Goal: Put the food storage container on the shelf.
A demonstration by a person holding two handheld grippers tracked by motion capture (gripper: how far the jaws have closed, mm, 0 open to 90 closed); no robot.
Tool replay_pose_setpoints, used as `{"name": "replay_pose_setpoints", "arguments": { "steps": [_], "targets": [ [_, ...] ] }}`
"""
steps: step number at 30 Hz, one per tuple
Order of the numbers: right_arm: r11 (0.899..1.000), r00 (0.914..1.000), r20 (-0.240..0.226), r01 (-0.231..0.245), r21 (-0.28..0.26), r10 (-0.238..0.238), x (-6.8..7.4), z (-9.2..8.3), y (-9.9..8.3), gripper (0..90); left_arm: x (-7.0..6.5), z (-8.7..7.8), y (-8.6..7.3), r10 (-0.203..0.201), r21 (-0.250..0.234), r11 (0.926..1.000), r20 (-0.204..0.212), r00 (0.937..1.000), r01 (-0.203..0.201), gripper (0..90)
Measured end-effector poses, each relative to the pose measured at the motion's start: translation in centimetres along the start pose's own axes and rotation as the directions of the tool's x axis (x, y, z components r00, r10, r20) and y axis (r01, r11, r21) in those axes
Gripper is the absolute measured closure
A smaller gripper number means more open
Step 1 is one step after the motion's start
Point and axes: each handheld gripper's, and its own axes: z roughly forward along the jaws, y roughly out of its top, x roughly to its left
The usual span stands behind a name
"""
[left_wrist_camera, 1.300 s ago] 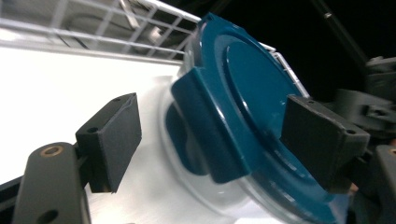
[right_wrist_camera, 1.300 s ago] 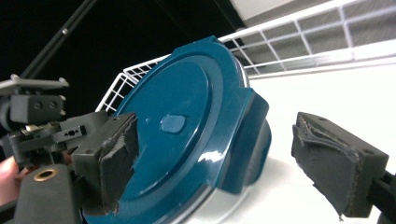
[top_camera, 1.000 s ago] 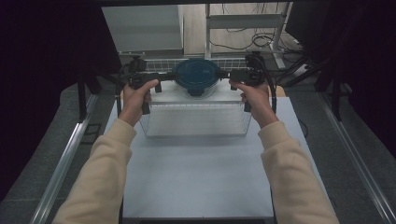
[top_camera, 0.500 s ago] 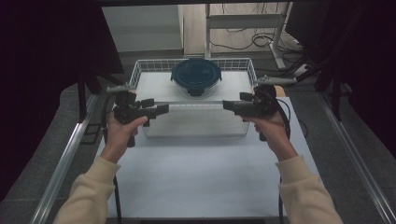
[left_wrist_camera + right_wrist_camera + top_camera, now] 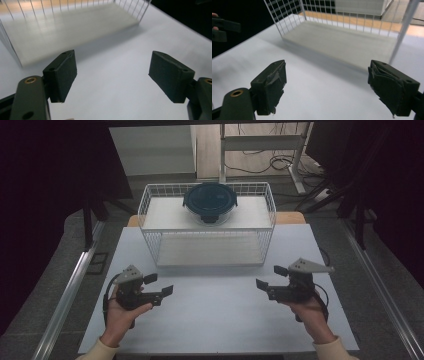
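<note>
Light falls from overhead onto the pale counter (image 5: 215,320), the brightest patch in the high view, while both sides sink into near black. That view is soft and a bit grainy. The wire basket (image 5: 150,215) throws a faint grey shadow toward the near side. In the left gripper view the basket wires (image 5: 22,7) smear with motion blur, and the dark pads (image 5: 62,75) up close look sharper. The right gripper view is crisper, with a warm orange strip (image 5: 367,23) glowing behind the wires and a black corner at left.
</note>
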Motion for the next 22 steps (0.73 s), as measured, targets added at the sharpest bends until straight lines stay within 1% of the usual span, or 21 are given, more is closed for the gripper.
{"name": "replay_pose_setpoints", "arguments": {
  "steps": [1, 2, 3, 4, 5, 7, 8, 9, 11, 13, 16, 19, 20, 22],
  "targets": [
    [1.0, 0.9999, 0.015, -0.007, -0.008, 0.007, 0.0, 0.0, -1.4, 15.2, 0.2, 0.3, -0.8, -0.003, 0.031, 0.9995, -0.005, 1.0, 0.003, 22.1],
    [0.998, 0.9996, 0.018, -0.021, 0.056, 0.02, -0.2, 0.6, -3.6, 14.9, 0.4, 0.6, -1.8, -0.021, 0.05, 0.9985, -0.015, 0.9997, 0.021, 22.3],
    [0.998, 0.9996, 0.018, -0.021, 0.056, 0.02, -0.2, 0.6, -3.6, 14.9, 0.4, 0.6, -1.8, -0.021, 0.05, 0.9985, -0.015, 0.9997, 0.021, 22.3],
    [0.997, 0.9993, 0.026, -0.028, 0.072, 0.026, -0.1, 0.8, -4.3, 14.9, 0.6, 1.0, -2.6, -0.043, 0.073, 0.9964, -0.017, 0.9989, 0.044, 22.3],
    [0.995, 0.999, 0.041, -0.021, 0.097, 0.017, -0.1, 1.1, -5.5, 14.9, 0.6, 1.1, -2.8, -0.053, 0.077, 0.9955, -0.019, 0.9984, 0.054, 22.3],
    [0.992, 0.9991, 0.042, -0.006, 0.128, 0.001, 0.1, 1.3, -6.3, 14.9, 0.7, 1.3, -3.2, -0.053, 0.088, 0.9947, -0.017, 0.9984, 0.055, 22.4],
    [0.992, 0.9987, 0.051, -0.01, 0.127, 0.003, 0.2, 1.3, -6.6, 14.9, 0.7, 1.4, -3.3, -0.052, 0.093, 0.9942, -0.02, 0.9984, 0.054, 22.4],
    [0.992, 0.9987, 0.051, -0.01, 0.127, 0.003, 0.2, 1.3, -6.6, 14.9, 0.7, 1.4, -3.3, -0.052, 0.093, 0.9942, -0.02, 0.9984, 0.054, 22.4],
    [0.993, 0.9985, 0.048, -0.03, 0.119, 0.024, 0.0, 1.3, -6.7, 15.1, 0.7, 1.6, -3.3, -0.055, 0.097, 0.9937, -0.016, 0.9984, 0.056, 22.3],
    [0.993, 0.9985, 0.043, -0.04, 0.112, 0.035, -0.2, 1.3, -6.7, 15.3, 0.7, 1.7, -3.4, -0.049, 0.103, 0.9933, -0.022, 0.9986, 0.051, 22.3],
    [0.994, 0.9983, 0.048, -0.039, 0.107, 0.034, -0.4, 1.3, -6.8, 15.3, 1.0, 1.8, -3.5, -0.052, 0.111, 0.9923, -0.032, 0.9981, 0.055, 22.3],
    [0.995, 0.9984, 0.052, -0.028, 0.095, 0.023, -0.6, 1.2, -6.8, 15.3, 1.1, 1.8, -3.6, -0.056, 0.118, 0.9913, -0.024, 0.9981, 0.059, 22.1],
    [0.996, 0.9989, 0.038, -0.029, 0.085, 0.026, -0.7, 1.1, -6.8, 15.3, 1.0, 1.8, -3.7, -0.052, 0.122, 0.9911, -0.022, 0.9984, 0.054, 21.9],
    [0.996, 0.9989, 0.037, -0.031, 0.084, 0.028, -0.7, 1.0, -6.8, 15.2, 1.0, 1.8, -3.8, -0.05, 0.124, 0.9909, -0.023, 0.9985, 0.052, 21.9]
  ]
}}
